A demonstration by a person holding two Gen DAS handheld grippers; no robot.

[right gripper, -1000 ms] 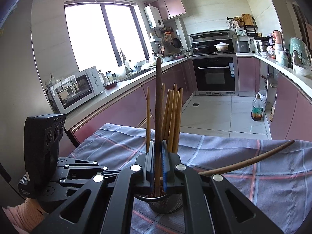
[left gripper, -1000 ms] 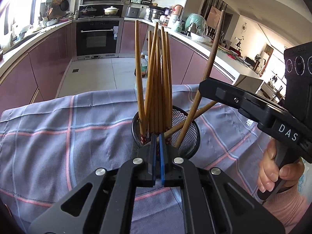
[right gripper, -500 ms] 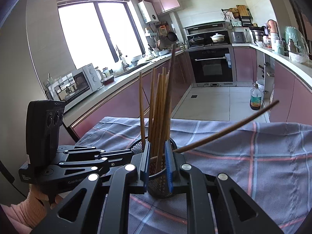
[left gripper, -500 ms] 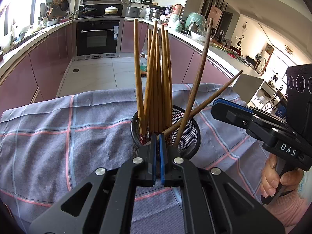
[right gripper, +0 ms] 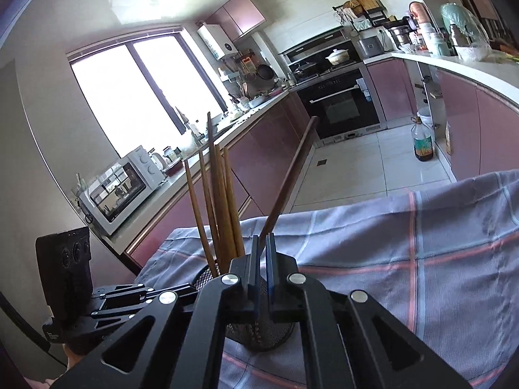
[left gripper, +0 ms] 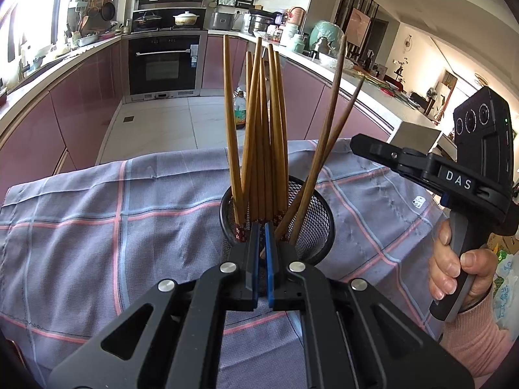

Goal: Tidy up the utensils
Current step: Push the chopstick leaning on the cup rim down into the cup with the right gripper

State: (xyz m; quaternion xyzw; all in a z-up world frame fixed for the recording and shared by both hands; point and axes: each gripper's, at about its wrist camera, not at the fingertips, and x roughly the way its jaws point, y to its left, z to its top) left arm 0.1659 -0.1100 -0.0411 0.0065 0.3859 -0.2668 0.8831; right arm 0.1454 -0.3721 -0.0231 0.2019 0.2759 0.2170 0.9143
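A black mesh utensil holder (left gripper: pixel 311 223) stands on the checked cloth and holds several wooden chopsticks (left gripper: pixel 262 136) upright. Two darker chopsticks (left gripper: pixel 324 149) lean to its right side. My left gripper (left gripper: pixel 262 236) is shut on the holder's near rim. My right gripper (right gripper: pixel 262 249) sits above and beside the holder (right gripper: pixel 259 334), jaws nearly closed with nothing between them; it also shows at the right of the left wrist view (left gripper: pixel 421 165). One dark chopstick (right gripper: pixel 288 181) leans just past the right gripper's fingertips.
The grey-purple checked cloth (left gripper: pixel 97 227) covers the table, whose far edge drops to the kitchen floor. A bottle (right gripper: pixel 423 142) stands on the floor. Pink cabinets, an oven (left gripper: pixel 163 64) and a microwave (right gripper: pixel 120 188) lie beyond.
My right gripper let go of the dark chopstick, which now rests in the holder, and drew back up and to the right. The left gripper stayed put.
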